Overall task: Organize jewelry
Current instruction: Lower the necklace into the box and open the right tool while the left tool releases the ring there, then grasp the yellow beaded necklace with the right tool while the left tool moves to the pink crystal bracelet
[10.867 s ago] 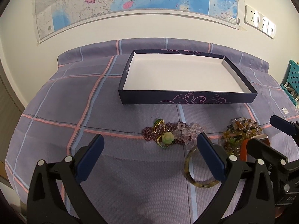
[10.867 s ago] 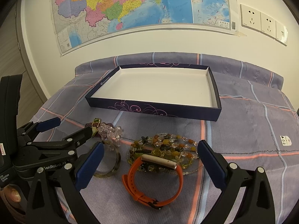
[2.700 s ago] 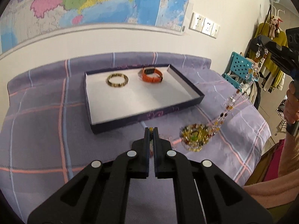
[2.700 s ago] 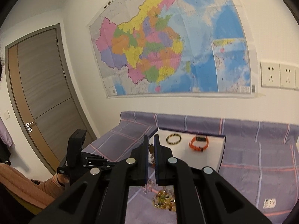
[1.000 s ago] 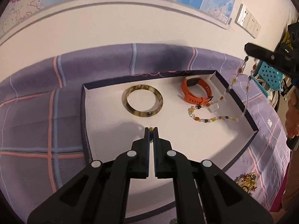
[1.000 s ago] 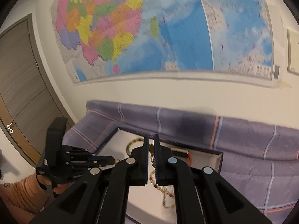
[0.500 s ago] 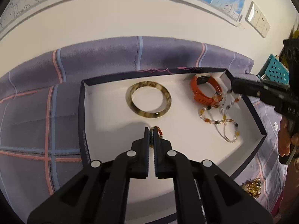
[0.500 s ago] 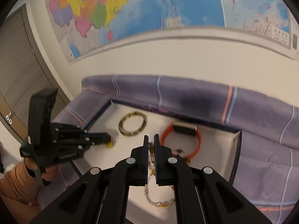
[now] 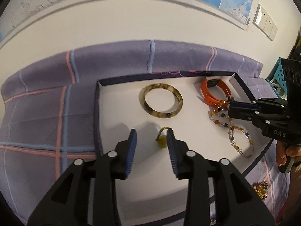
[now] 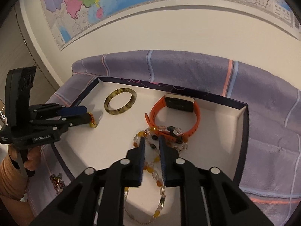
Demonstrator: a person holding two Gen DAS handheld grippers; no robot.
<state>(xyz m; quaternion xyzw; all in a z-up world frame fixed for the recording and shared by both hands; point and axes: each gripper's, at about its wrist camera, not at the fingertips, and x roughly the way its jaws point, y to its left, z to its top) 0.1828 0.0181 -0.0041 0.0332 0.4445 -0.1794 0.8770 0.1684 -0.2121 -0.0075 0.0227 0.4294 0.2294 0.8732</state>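
Both tools' jaws have just been opening. Left tool stands apart around the small yellow charm in the tray; right tool straddles the beaded necklace. Risk: beads snagging on withdrawal, dragging the orange watch.

Both wrist views—close above tray
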